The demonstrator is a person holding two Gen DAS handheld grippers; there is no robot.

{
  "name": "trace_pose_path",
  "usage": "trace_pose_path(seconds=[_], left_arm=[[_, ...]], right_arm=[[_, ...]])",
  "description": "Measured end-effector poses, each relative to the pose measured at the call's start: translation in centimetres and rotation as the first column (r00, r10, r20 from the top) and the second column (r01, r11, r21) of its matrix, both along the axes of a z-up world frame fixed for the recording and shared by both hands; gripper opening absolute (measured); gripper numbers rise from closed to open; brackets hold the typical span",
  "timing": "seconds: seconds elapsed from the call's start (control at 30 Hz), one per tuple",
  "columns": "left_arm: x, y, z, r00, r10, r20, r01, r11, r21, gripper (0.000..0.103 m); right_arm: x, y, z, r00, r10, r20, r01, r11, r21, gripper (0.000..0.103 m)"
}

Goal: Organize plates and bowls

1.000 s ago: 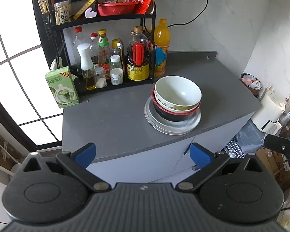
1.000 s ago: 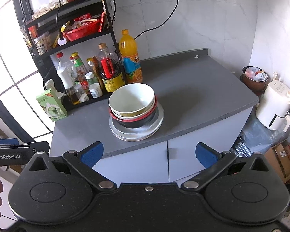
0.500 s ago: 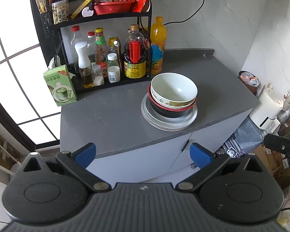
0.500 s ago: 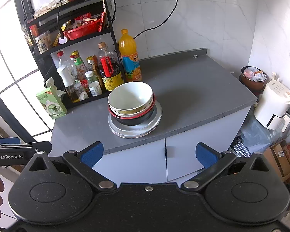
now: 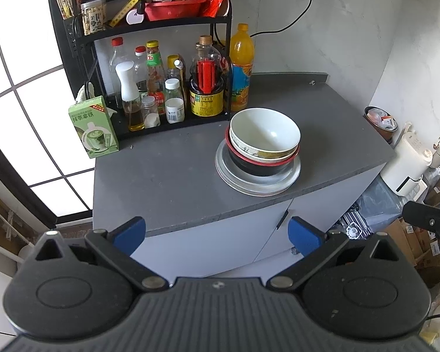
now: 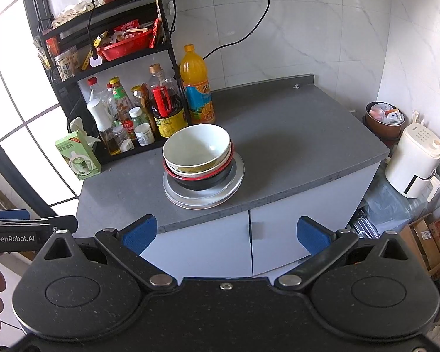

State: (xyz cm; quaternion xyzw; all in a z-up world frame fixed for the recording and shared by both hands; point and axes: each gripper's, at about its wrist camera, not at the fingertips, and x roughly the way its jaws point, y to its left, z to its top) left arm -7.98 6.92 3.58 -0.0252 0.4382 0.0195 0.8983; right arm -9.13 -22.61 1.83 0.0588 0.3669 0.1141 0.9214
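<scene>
**Two claws spread wide, one stack of dishes on the grey tabletop**

Both of my claws are released and empty. My left claw (image 5: 217, 234) hangs in front of the cabinet, its blue-padded fingers (image 5: 130, 231) far apart, well short of the dishes. My right claw (image 6: 226, 233) is the same, blue pads (image 6: 311, 234) splayed, holding nothing.

On the grey stone tabletop (image 5: 167, 176) the dishes sit in a single pile near the front edge. At the bottom lies a round silver metal plate (image 5: 258, 186). On it stands a black bowl with a red rim (image 5: 261, 168), then a pale bowl with a patterned outside (image 5: 258, 155), and on top a white ceramic bowl (image 5: 265, 130), all upright and nested. From my right camera the same stack shows: metal plate (image 6: 204, 196), white bowl (image 6: 196, 146).

Behind the stack stands a black wire rack (image 5: 82, 50) crowded with sauce bottles. Just beside it is a tall orange juice bottle (image 5: 242, 67) with a blue label; its characters are too small for me to read. A green tissue carton (image 5: 94, 127) printed with Chinese characters and a cup picture stands at the left end of the tabletop.

In my right view, the side of my left claw's body (image 6: 17, 231) reads "GenRobot.AI". A white kettle-like appliance (image 6: 413, 161) sits off the tabletop's right end.
</scene>
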Motion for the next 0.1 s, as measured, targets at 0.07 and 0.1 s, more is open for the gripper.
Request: trace_pose_path(seconds=[0.07, 0.1], left_arm=[[0.03, -0.16, -0.11, 1.000, 0.004, 0.001, -0.004, 1.000, 0.000, 0.102], [0.08, -0.26, -0.15, 1.000, 0.005, 0.000, -0.005, 1.000, -0.002, 0.102]], right_arm=[[0.09, -0.25, 0.03, 1.000, 0.001, 0.000, -0.001, 1.000, 0.001, 0.102], [0.11, -0.36, 0.05, 1.000, 0.000, 0.000, 0.000, 1.000, 0.001, 0.102]])
